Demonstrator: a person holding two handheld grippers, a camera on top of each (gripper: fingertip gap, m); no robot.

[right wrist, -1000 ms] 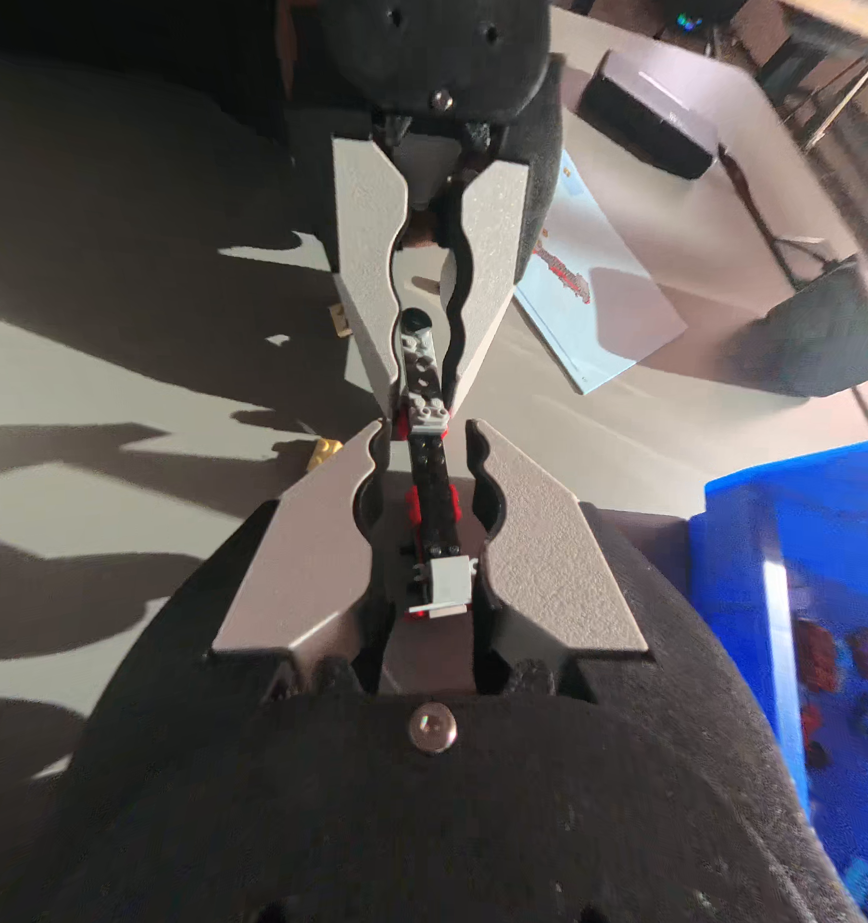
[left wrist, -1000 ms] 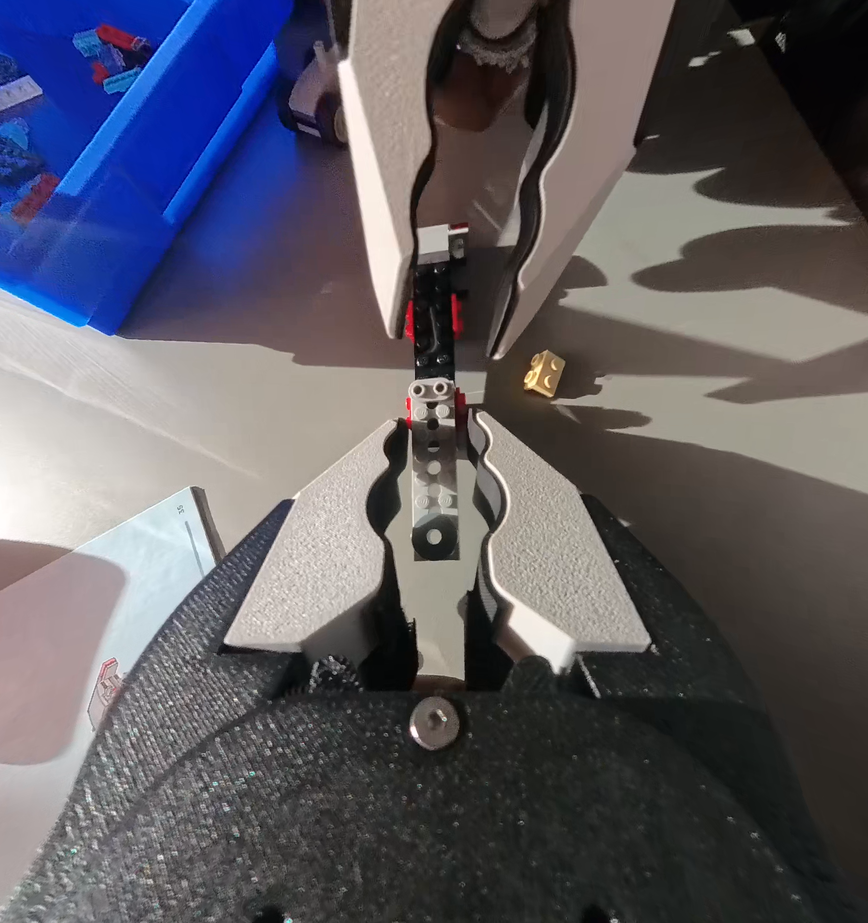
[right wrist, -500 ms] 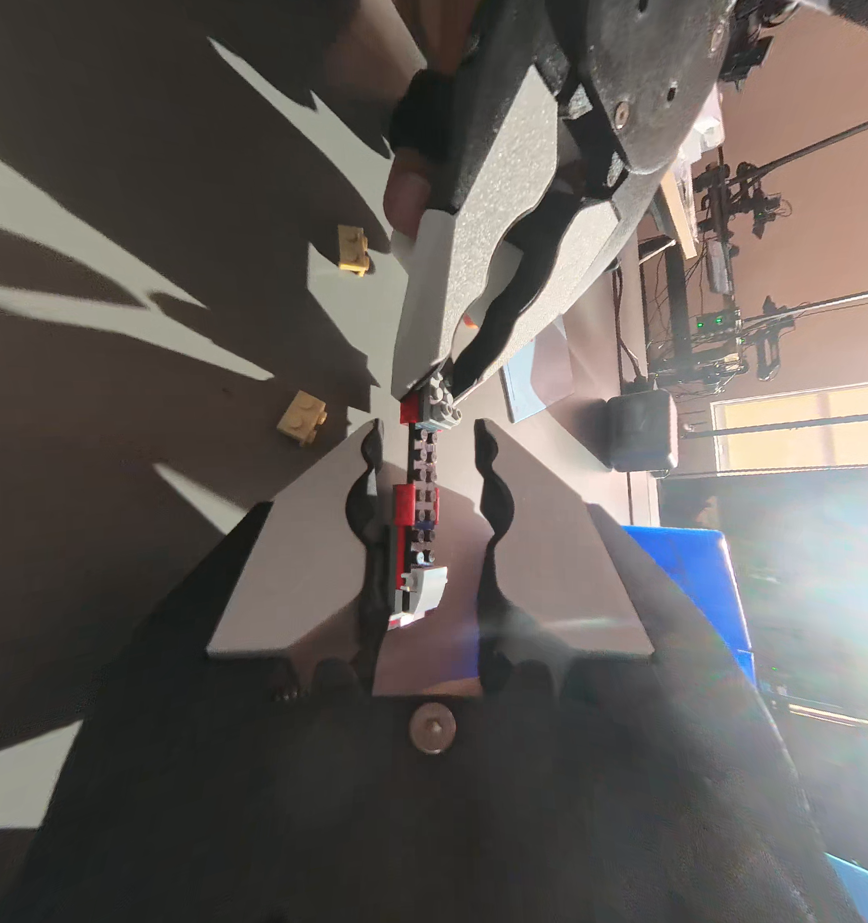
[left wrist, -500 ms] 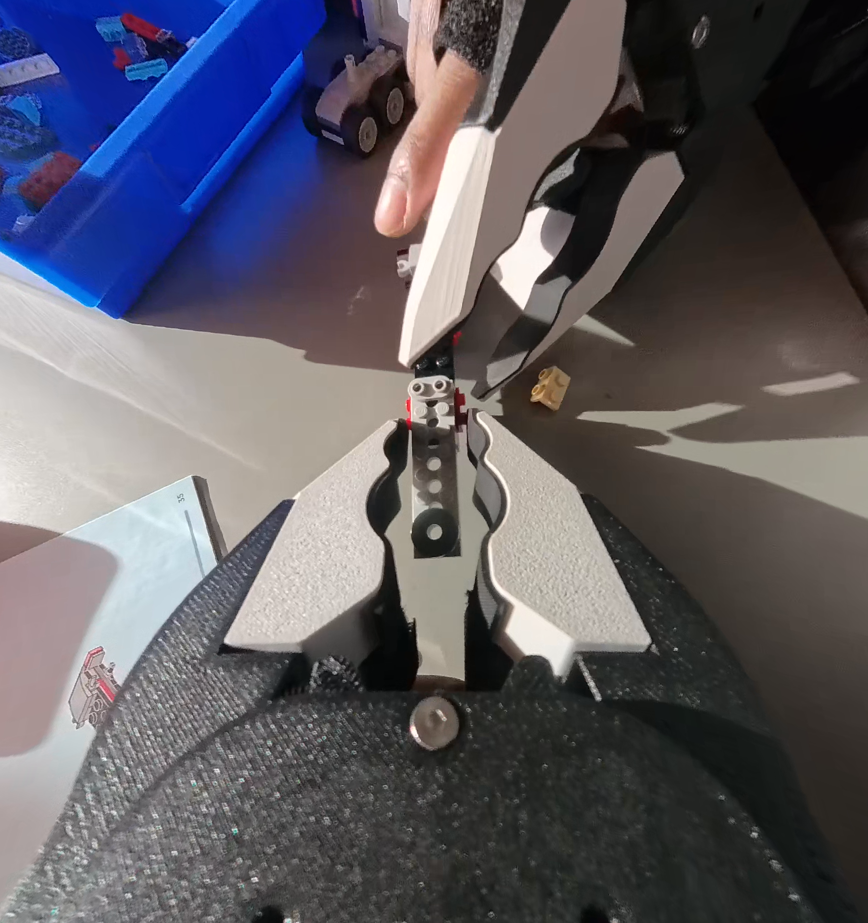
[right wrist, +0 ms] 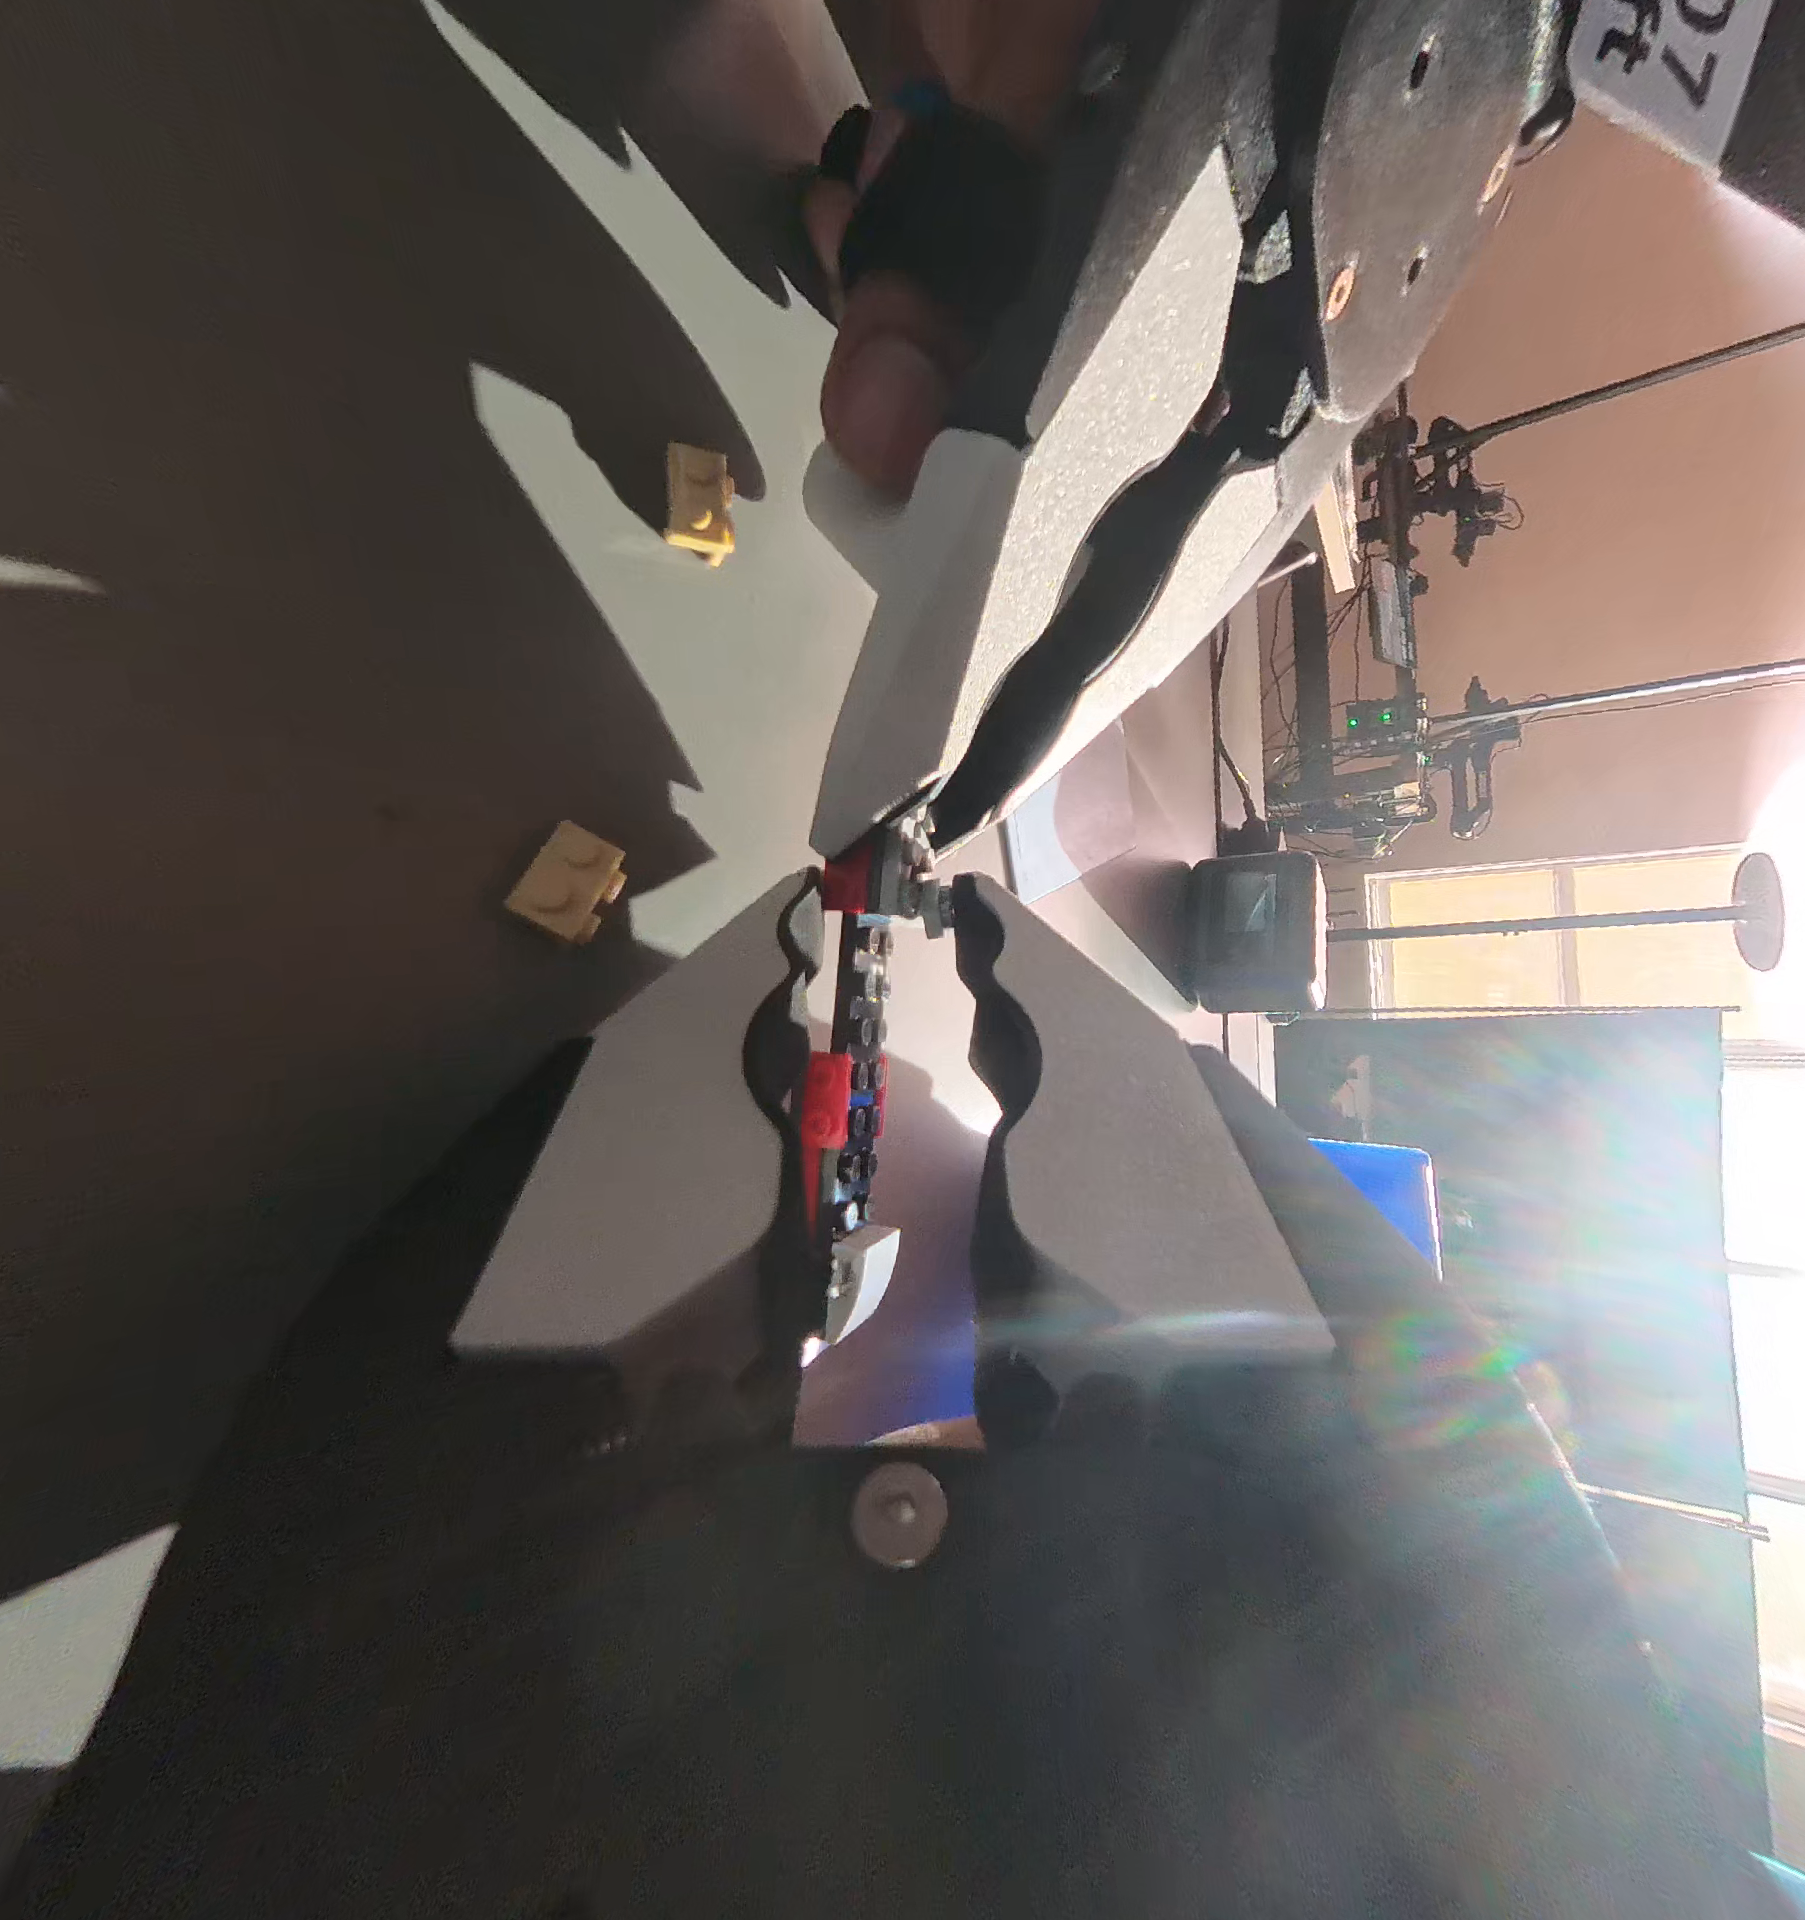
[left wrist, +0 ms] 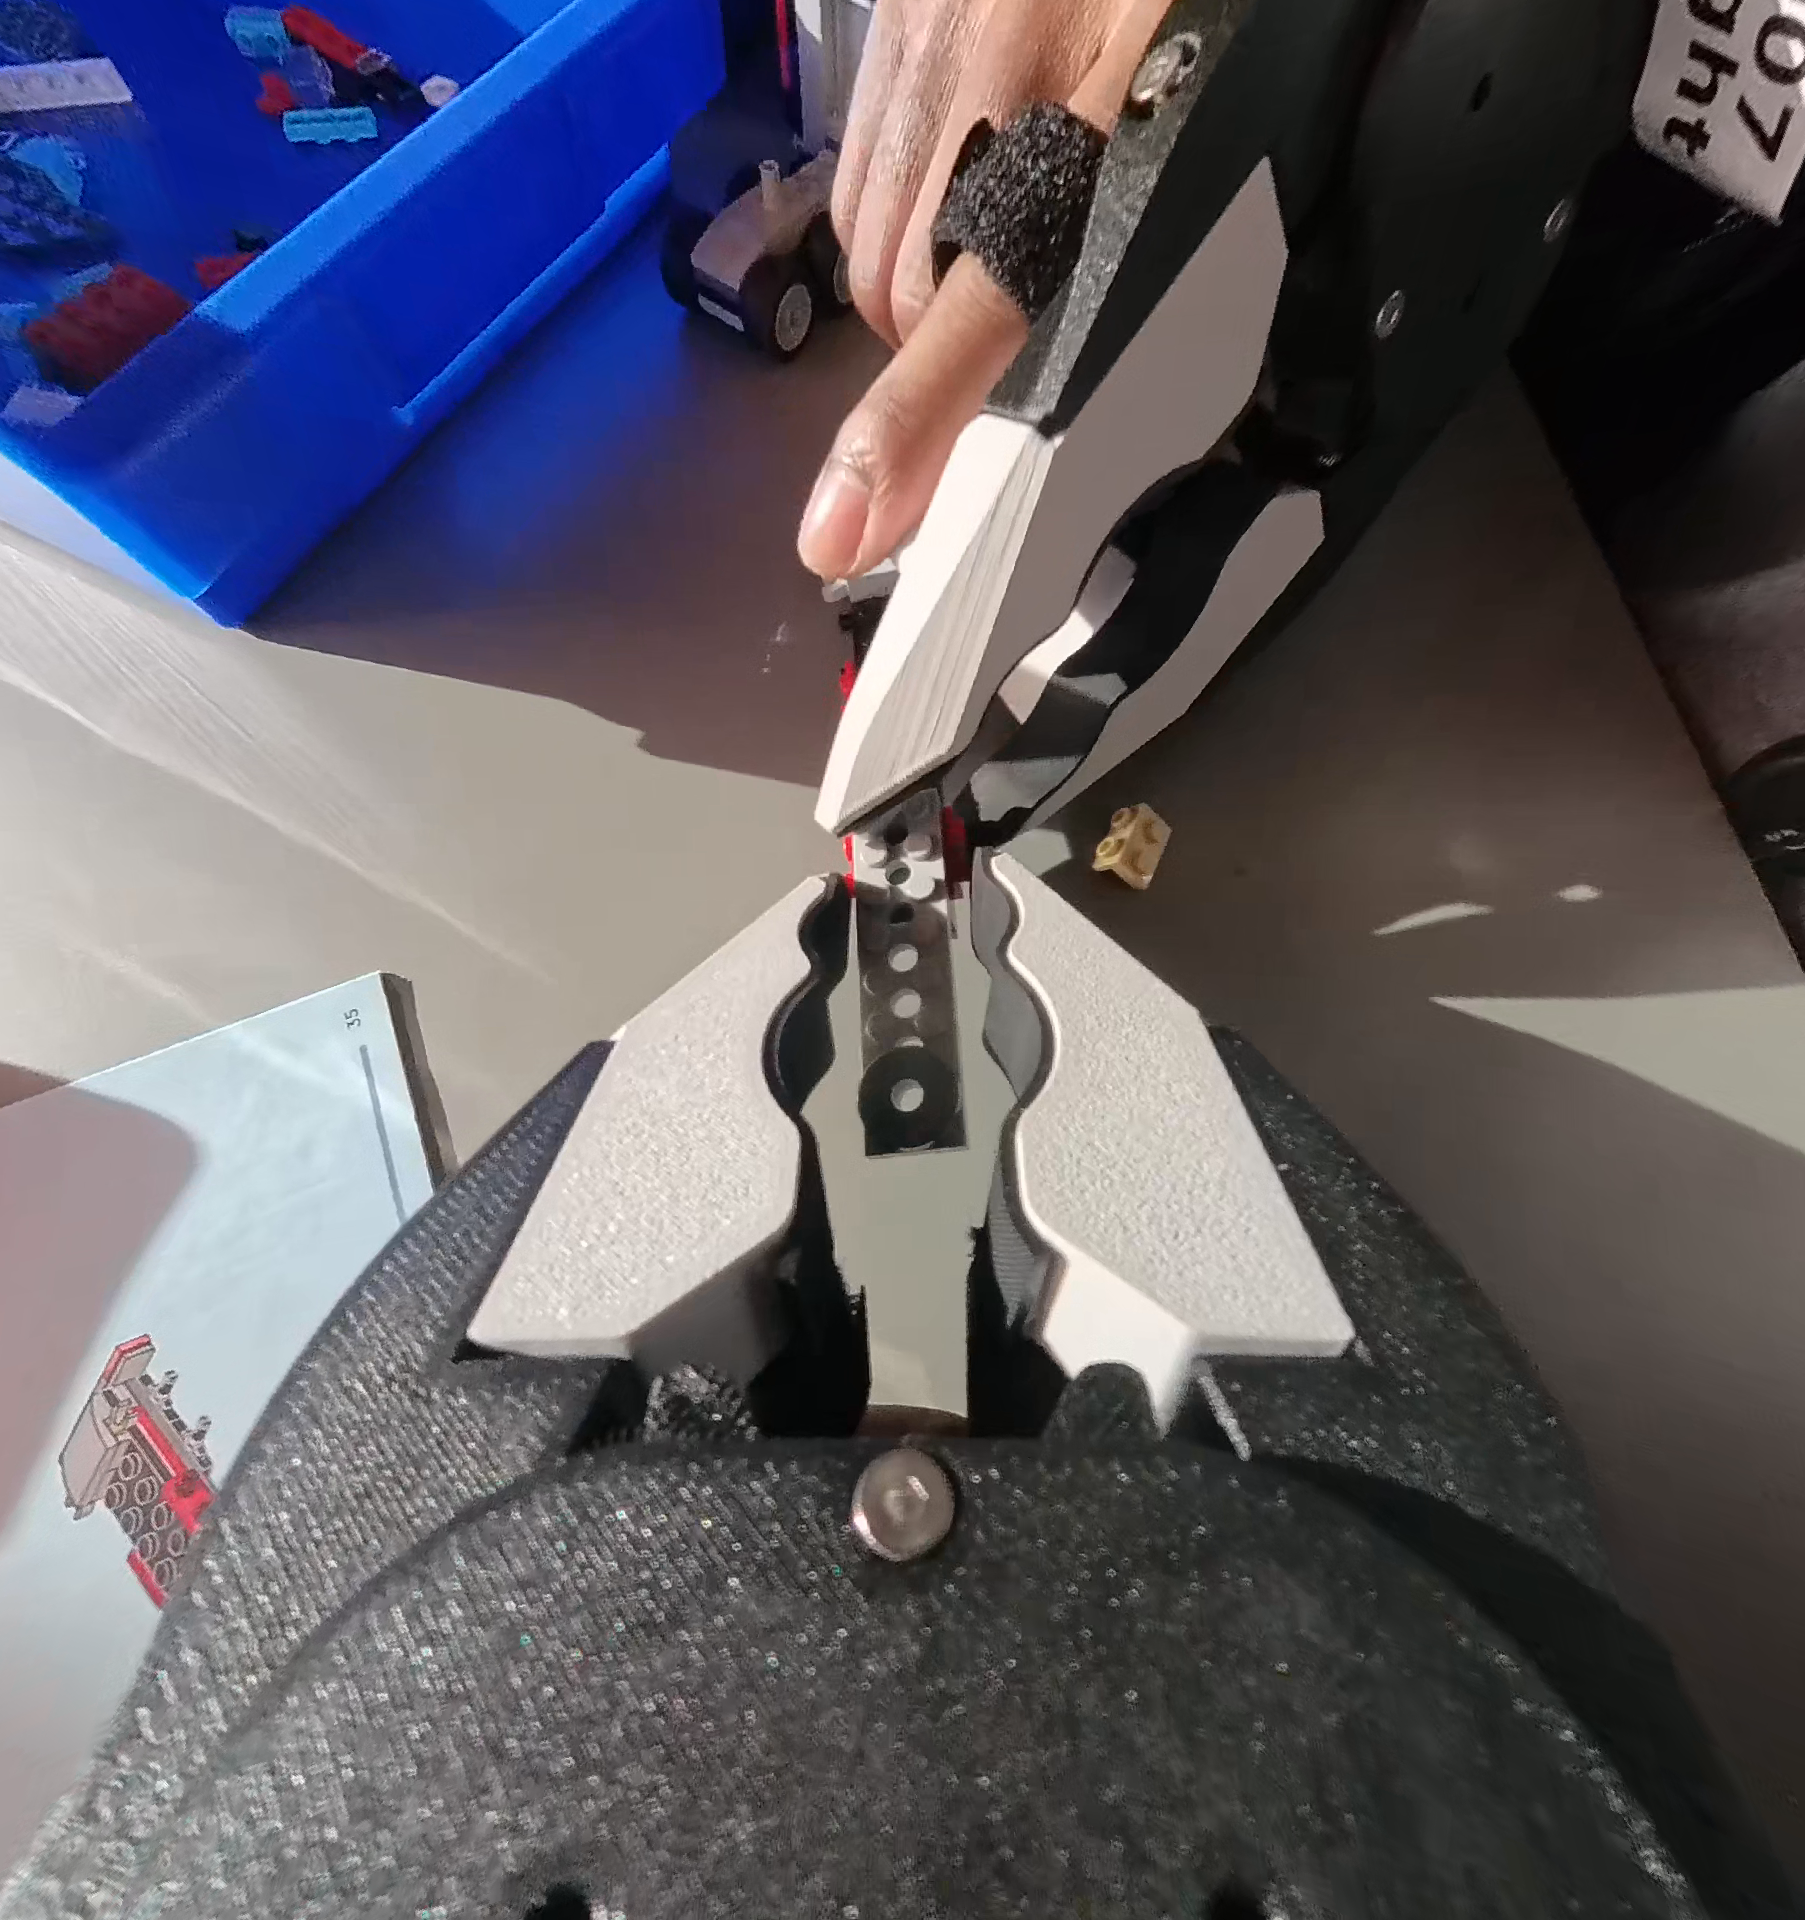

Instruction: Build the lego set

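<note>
A long thin lego assembly of black, grey and red plates is held in the air between both grippers. In the left wrist view my left gripper (left wrist: 908, 885) is shut on its dark holed plate (left wrist: 910, 1029). My right gripper (left wrist: 903, 831) comes down from the upper right, tip to tip with the left, with a hand (left wrist: 908, 343) on it. In the right wrist view my right gripper (right wrist: 887, 883) is shut on the assembly (right wrist: 848, 1101), seen edge-on with a white sloped piece at its near end. My left gripper (right wrist: 882, 831) meets it from above.
A blue bin (left wrist: 441, 301) of loose bricks is at the far left, with a small wheeled lego vehicle (left wrist: 763, 270) beside it. An instruction booklet (left wrist: 212, 1174) lies at the near left. Tan bricks (right wrist: 565, 883) (right wrist: 700, 504) lie on the grey table (left wrist: 254, 810). My left and right fingertips are right by each other.
My right gripper has rolled about a quarter turn and tilted over the assembly, so the assembly now shows edge-on in its view. My left gripper has kept its hold and barely moved.
</note>
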